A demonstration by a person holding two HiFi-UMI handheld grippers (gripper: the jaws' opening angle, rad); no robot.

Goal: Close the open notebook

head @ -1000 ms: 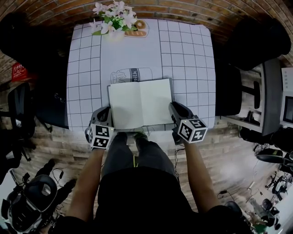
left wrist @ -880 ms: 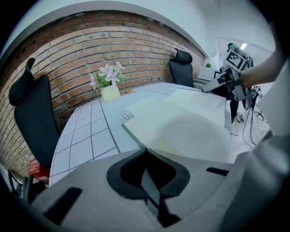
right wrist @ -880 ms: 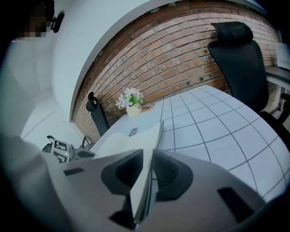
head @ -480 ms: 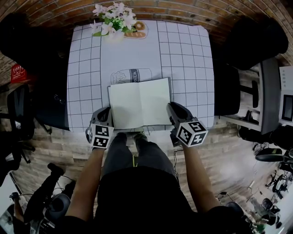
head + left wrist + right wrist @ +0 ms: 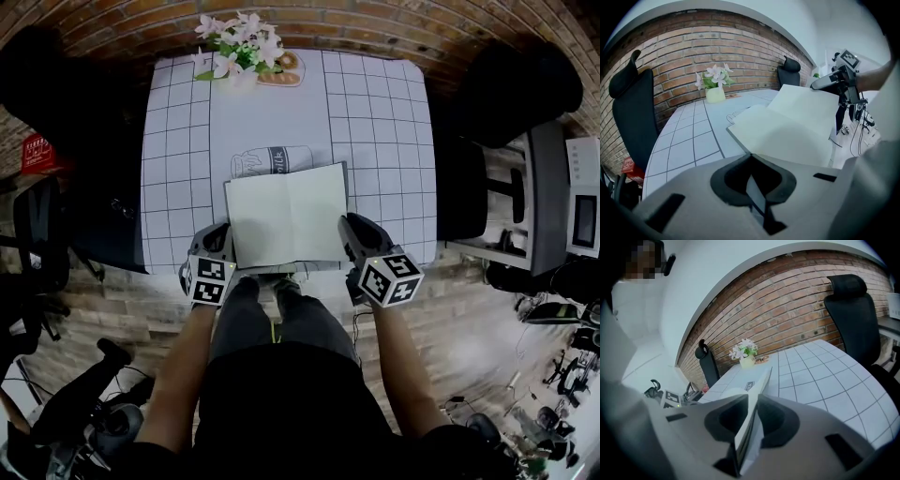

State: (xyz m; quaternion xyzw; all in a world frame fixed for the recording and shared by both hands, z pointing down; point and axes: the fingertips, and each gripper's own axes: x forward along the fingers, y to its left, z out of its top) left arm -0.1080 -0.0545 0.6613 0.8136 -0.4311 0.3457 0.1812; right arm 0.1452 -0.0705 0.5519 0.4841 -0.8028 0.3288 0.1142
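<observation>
Barely begun: notebook (image 5: 287,214) open; right gripper (image 5: 353,234) clamps raised right half, left gripper (image 5: 221,242) apparently pinches left edge; fold-over pending.

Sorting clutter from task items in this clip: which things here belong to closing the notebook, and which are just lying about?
Part of the job:
- notebook, open
- left gripper, shut on its left edge
- right gripper, shut on its right side

Just lying about:
- flowers
- black chair
- checked tablecloth

Soft, even light, strong fisheye.
I see the table (image 5: 375,122) brightly lit; beyond it edges bow and darken, perhaps slightly blurred.
</observation>
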